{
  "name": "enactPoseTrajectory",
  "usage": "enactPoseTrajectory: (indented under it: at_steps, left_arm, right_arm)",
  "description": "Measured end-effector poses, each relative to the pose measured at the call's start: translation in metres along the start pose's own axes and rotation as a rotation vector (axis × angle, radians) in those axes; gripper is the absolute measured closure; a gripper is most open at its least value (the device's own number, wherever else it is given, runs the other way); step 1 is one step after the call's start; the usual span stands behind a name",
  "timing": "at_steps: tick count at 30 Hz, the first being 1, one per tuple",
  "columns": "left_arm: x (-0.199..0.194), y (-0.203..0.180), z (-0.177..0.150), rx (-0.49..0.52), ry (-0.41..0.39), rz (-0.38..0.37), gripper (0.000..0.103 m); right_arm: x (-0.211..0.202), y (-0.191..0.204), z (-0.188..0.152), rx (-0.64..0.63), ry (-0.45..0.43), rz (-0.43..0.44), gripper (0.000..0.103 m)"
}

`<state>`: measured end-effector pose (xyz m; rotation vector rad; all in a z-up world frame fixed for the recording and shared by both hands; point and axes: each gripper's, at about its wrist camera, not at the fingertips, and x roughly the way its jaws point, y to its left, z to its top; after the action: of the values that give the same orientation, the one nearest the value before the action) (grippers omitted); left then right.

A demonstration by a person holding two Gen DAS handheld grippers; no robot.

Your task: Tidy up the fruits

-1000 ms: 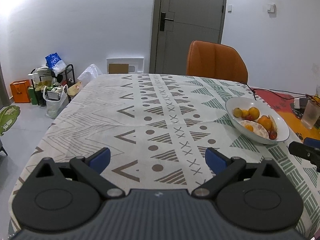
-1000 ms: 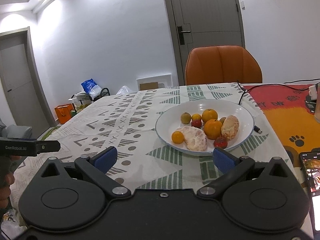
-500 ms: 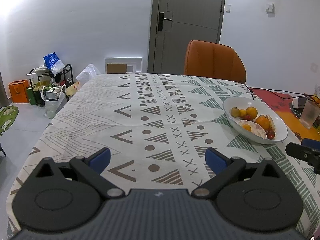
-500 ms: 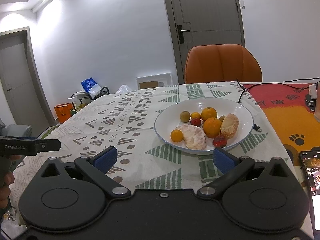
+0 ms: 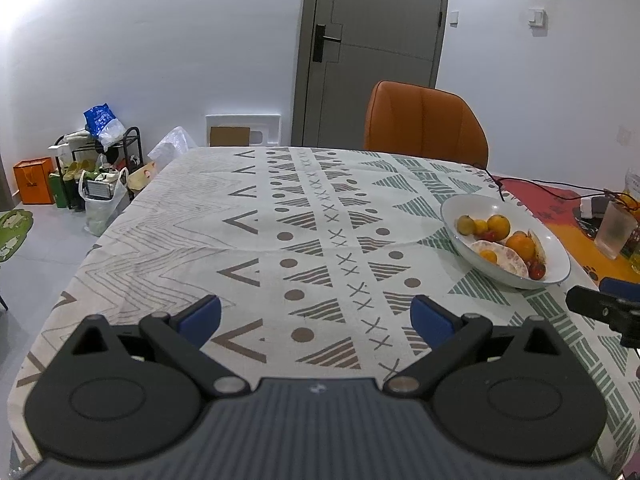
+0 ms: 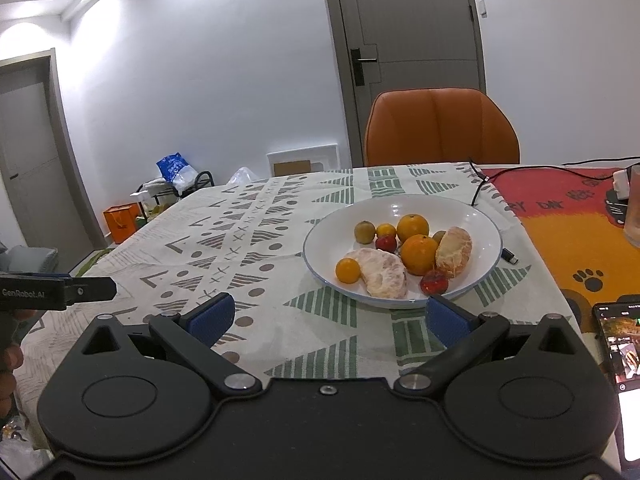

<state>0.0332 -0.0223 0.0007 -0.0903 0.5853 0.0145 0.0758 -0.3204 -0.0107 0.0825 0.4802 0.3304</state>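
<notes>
A white bowl (image 6: 472, 216) holds oranges, two peeled citrus pieces, small red fruits and small green-yellow fruits. It stands on the patterned tablecloth just beyond my right gripper (image 6: 328, 318), which is open and empty. In the left wrist view the bowl (image 5: 472, 208) is at the right, well away from my left gripper (image 5: 318, 316), also open and empty above the cloth. The right gripper's tip (image 5: 600, 306) shows at the right edge there.
An orange chair (image 6: 440, 128) stands at the table's far side. A red-orange mat (image 6: 576, 224), a black cable (image 6: 484, 184), a frosted glass (image 5: 614, 230) and a phone (image 6: 620, 360) lie to the bowl's right. Bags and a rack (image 5: 92, 168) are on the floor at left.
Both grippers have drifted slightly; the bowl sits a little further left in the right wrist view. Both stay open and empty.
</notes>
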Motion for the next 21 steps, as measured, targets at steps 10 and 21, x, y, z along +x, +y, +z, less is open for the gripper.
enactPoseTrajectory:
  at_steps: [10, 21]
  left_arm:
    - [0.0009, -0.0027, -0.0006, 0.007, -0.002, -0.006, 0.003]
    - [0.0006, -0.0020, -0.0004, 0.004, -0.001, -0.006, 0.003]
  right_arm:
    - [0.0000, -0.0016, -0.0007, 0.005, 0.003, -0.003, 0.000]
    - [0.0005, -0.0020, -0.0015, 0.005, 0.003, -0.008, 0.000]
